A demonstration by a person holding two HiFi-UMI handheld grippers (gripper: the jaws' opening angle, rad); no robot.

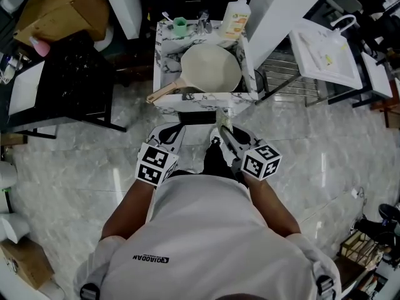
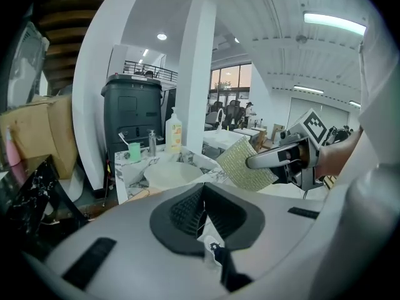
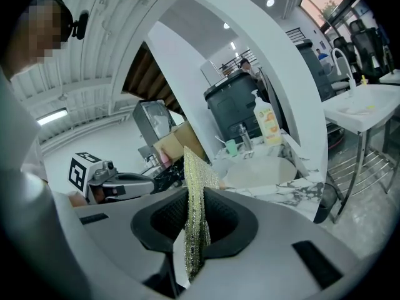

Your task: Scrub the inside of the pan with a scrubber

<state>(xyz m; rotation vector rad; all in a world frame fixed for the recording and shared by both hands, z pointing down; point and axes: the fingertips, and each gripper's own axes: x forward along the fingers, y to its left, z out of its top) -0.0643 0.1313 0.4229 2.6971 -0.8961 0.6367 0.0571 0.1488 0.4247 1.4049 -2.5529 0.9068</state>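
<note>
Marble surface (image 1: 206,99) carries a cream pan (image 1: 211,67), its handle pointing left. Both tools are near it but short of it. The left tool (image 1: 177,132) has its jaws together, empty. The right tool (image 1: 220,131) is clamped on a gold mesh scrubber (image 2: 244,164).

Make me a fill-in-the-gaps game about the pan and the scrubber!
1. The scrubber is clamped in the ____ gripper.
2. The left gripper is ____ and holds nothing.
3. The pan lies in the marble-patterned ____.
4. The cup behind the pan is ____.
Missing words: right (right gripper); shut; sink; green.
</note>
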